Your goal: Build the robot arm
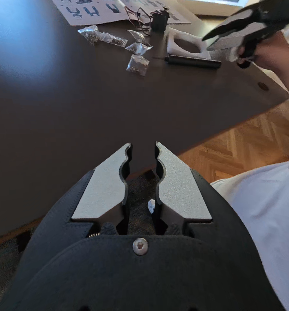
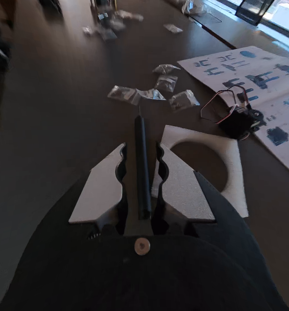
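My left gripper (image 1: 143, 146) is open and empty. It hangs at the near edge of a dark brown table (image 1: 73, 101). My right gripper (image 2: 141, 145) is open and hovers just above a black screwdriver (image 2: 142, 168), which lies on the table in line with the gap between the fingers, untouched. In the left wrist view the right gripper (image 1: 206, 44), held by a hand, is over the screwdriver (image 1: 192, 61) and a white foam piece (image 1: 186, 42) with a round hole. The foam (image 2: 233, 168) lies just right of the screwdriver.
Several small clear bags of hardware (image 2: 165, 84) lie beyond the screwdriver's tip. A black servo with wires (image 2: 238, 124) sits on a printed paper sheet (image 2: 266, 75). A parquet floor (image 1: 241, 143) and a person's white clothing (image 1: 258, 218) are to the right of the table edge. The gap from one gripper's tips to the other's is roughly 30 centimeters.
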Demonstrator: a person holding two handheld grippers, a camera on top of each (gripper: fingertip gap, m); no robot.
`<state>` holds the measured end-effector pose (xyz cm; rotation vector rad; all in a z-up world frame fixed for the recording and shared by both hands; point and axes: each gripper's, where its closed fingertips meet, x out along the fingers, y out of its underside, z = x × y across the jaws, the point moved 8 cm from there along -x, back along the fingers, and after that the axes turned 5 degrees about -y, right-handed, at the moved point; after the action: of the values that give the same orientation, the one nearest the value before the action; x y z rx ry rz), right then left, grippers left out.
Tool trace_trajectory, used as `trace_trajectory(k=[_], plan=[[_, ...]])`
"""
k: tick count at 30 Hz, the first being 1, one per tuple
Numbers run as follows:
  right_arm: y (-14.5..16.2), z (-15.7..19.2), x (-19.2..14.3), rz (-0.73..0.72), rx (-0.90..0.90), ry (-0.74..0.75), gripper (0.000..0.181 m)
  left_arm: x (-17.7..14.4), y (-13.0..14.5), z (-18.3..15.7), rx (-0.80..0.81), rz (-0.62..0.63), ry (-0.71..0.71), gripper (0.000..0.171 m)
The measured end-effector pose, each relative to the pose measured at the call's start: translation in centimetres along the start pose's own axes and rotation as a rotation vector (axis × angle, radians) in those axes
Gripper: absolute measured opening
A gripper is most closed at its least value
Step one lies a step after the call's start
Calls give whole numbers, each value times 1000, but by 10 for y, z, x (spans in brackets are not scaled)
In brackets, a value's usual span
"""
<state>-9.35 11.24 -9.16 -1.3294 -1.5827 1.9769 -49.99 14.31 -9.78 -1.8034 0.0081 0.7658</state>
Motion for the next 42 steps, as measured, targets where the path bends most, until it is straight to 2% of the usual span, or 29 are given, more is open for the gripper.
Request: trace_trajectory(k=[2,5,9,15,18,21,24,26,31,35,38,42], plan=[[-6,3,13,47,-53,44,34,-20,11,2,20,-21,37,23],[-9,8,27,150,-45,27,34,-45,22,9,60,-48,44,20],[-2,18,37,267,-50,48,35,-84,31,16,-7,-89,51,22],[-25,39,45,191,-70,115,36,-125,73,44,-134,-155,-37,19],[-40,54,61,139,-105,122,36,-134,78,61,-242,-237,-60,19],[-57,79,90,40,-133,64,35,-138,73,74,-300,-313,-72,18],[-62,96,113,9,-194,42,36,-131,61,86,-287,-308,-65,17],[-61,98,114,15,-216,39,35,-120,47,94,-255,-284,-69,18],[-45,65,74,-8,-132,100,32,-78,-7,103,-163,-283,-72,18],[-21,31,33,-29,-72,189,30,-33,-48,95,-101,-274,2,19],[-7,18,16,-24,-15,209,30,1,-63,84,-27,-210,54,18],[4,21,8,-1,29,188,30,39,-76,72,43,-106,177,19]])
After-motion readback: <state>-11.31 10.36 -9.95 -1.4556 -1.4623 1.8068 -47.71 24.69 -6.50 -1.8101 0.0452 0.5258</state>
